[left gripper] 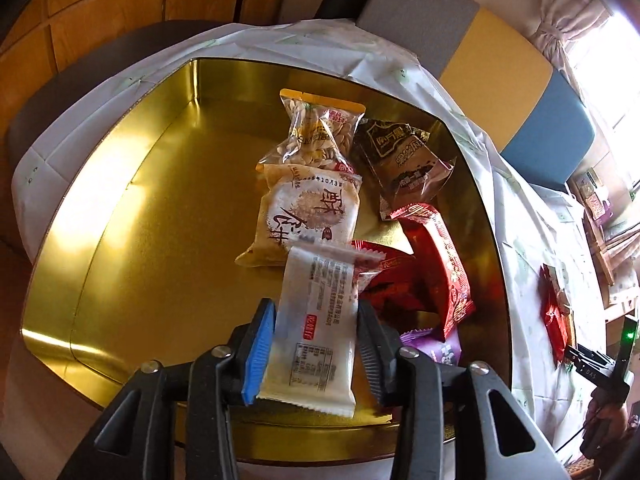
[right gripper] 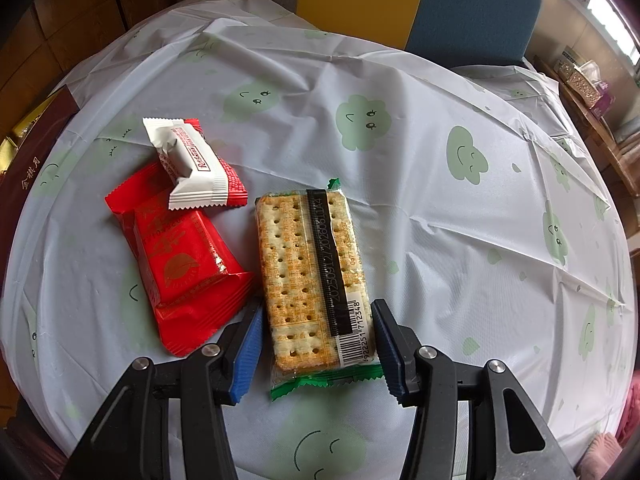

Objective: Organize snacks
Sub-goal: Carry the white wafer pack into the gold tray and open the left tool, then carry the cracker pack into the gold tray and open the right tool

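My left gripper (left gripper: 316, 344) is shut on a white snack packet (left gripper: 316, 320) and holds it over the gold tin (left gripper: 140, 208). In the tin lie a seed packet (left gripper: 316, 132), a beige pastry packet (left gripper: 304, 216), a dark packet (left gripper: 408, 164), red packets (left gripper: 440, 260) and a purple one (left gripper: 436, 346). My right gripper (right gripper: 318, 348) is open, its fingers on either side of a green-edged cracker packet (right gripper: 308, 272) lying on the tablecloth. A red packet (right gripper: 180, 260) and a white-and-red packet (right gripper: 192, 164) lie to its left.
The table has a white cloth (right gripper: 440, 208) with green smiley shapes. Grey, yellow and blue chair backs (left gripper: 500, 64) stand behind it. A dark box lid (right gripper: 36, 148) sits at the left edge. Another red packet (left gripper: 554, 320) lies outside the tin.
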Demonstrator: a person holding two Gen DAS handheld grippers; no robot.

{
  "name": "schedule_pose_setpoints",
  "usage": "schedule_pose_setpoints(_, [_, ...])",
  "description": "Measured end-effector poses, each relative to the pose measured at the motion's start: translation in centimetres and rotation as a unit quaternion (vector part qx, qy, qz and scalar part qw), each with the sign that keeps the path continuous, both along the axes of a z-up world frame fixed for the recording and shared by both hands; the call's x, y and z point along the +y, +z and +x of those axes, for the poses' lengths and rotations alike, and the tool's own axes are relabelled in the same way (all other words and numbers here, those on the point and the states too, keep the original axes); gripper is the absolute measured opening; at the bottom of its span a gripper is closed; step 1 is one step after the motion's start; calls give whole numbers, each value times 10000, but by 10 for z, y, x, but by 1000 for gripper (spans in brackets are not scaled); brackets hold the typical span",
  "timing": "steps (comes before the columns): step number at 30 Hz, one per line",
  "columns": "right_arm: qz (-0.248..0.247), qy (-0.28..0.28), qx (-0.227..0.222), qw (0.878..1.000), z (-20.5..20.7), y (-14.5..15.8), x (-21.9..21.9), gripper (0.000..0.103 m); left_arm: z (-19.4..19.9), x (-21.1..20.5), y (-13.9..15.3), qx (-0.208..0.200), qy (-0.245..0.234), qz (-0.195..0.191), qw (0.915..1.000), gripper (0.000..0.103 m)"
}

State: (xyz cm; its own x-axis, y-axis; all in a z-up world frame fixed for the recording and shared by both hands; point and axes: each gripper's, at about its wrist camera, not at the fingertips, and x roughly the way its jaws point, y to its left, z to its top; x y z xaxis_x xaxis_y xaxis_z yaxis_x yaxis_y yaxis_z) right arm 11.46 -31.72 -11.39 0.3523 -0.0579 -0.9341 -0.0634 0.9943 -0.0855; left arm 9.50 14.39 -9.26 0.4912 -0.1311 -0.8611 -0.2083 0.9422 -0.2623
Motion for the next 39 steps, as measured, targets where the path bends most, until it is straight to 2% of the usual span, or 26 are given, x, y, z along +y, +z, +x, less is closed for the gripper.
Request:
schedule_pose_setpoints(6, [-8, 5, -2, 10000, 0, 0, 0, 53, -5, -1, 9, -94, 44, 173, 9998, 43])
schedule_pose_setpoints(9, [-56, 25, -21, 10000, 0, 1, 1, 52, -13, -6, 23, -357, 104, 535, 9979, 43])
schedule_pose_setpoints(14, [-215, 143, -88, 9996, -3, 3, 8, 50, -19, -11, 40, -688, 165, 697, 9951, 43])
schedule_pose_setpoints(19, [-6, -23, -40, 10000, -1, 5, 0, 49, -26, -15, 54, -956, 130, 857, 9916, 43])
schedule_pose_setpoints(23, [352, -211, 11, 9992, -1, 11, -11, 49, -30, -18, 59, -1056, 60, 928, 9901, 43])
schedule_pose_setpoints(27, [575, -421, -108, 9974, -1, 26, -19, 49, -31, -18, 59, -1080, 26, 915, 9899, 43])
schedule_pose_setpoints(32, [848, -553, -467, 9938, -5, 57, -24, 49, -35, -16, 57, -1090, 35, 882, 9901, 43])
schedule_pose_setpoints(35, [976, -455, -713, 9916, -6, 77, -14, 49, -37, -14, 56, -1094, 69, 882, 9901, 43])
schedule_pose_setpoints(39, [1158, -76, -948, 9887, -4, 100, 23, 49, -39, -10, 55, -1108, 119, 836, 9902, 43])
